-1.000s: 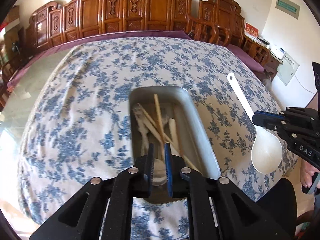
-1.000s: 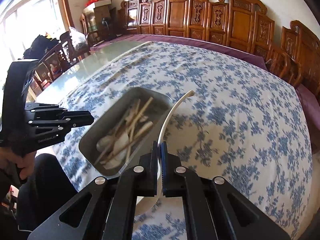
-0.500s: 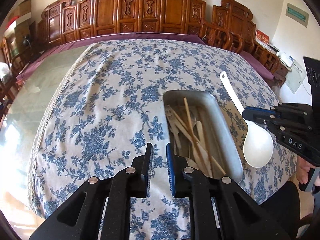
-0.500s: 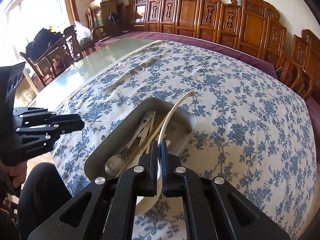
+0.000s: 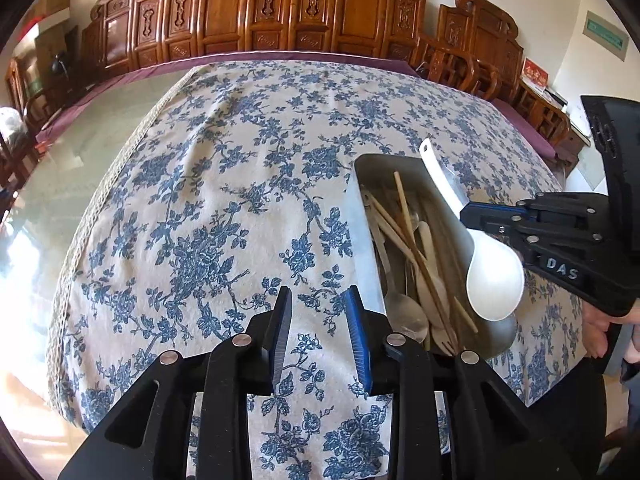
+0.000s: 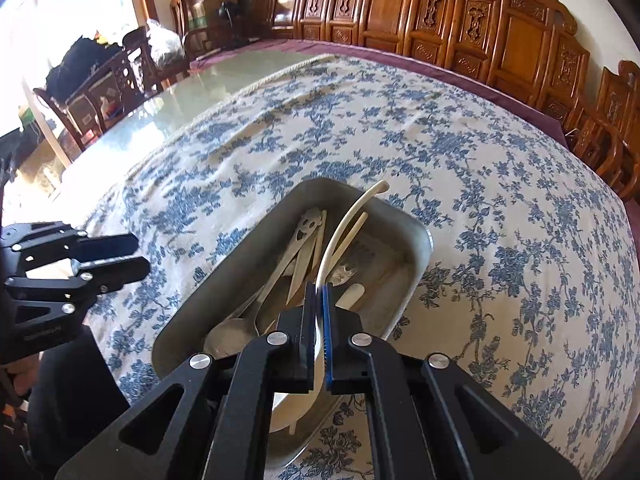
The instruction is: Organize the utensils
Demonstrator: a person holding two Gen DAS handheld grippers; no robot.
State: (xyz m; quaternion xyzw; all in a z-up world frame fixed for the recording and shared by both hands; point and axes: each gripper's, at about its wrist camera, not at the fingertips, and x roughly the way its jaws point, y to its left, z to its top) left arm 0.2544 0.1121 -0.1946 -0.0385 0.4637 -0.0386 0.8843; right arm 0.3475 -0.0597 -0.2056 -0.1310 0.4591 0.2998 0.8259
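Observation:
A metal tray [image 5: 360, 216] [image 6: 420, 236] lies on the blue-flowered tablecloth. In it are wooden chopsticks [image 5: 404, 216], a metal spoon [image 5: 404, 316] and other cutlery. My right gripper [image 6: 318, 290] [image 5: 466, 214] is shut on the handle of a white rice spoon [image 5: 494, 280] [image 6: 344, 224]. It holds the spoon over the tray, bowl end towards me. My left gripper [image 5: 319, 294] [image 6: 140, 255] hangs over bare cloth just left of the tray. Its jaws are opening and nothing is between them.
Carved wooden chairs [image 5: 280, 8] line the far side of the table. Bare glass tabletop [image 5: 80, 128] lies left of the cloth. A hand [image 5: 596, 324] holds the right gripper at the near table edge. More chairs and bags [image 6: 100, 76] stand by the window.
My left gripper has shifted left, from over the tray to the cloth beside it, and its jaws have spread. My right gripper has carried the white spoon from beside the tray to above it.

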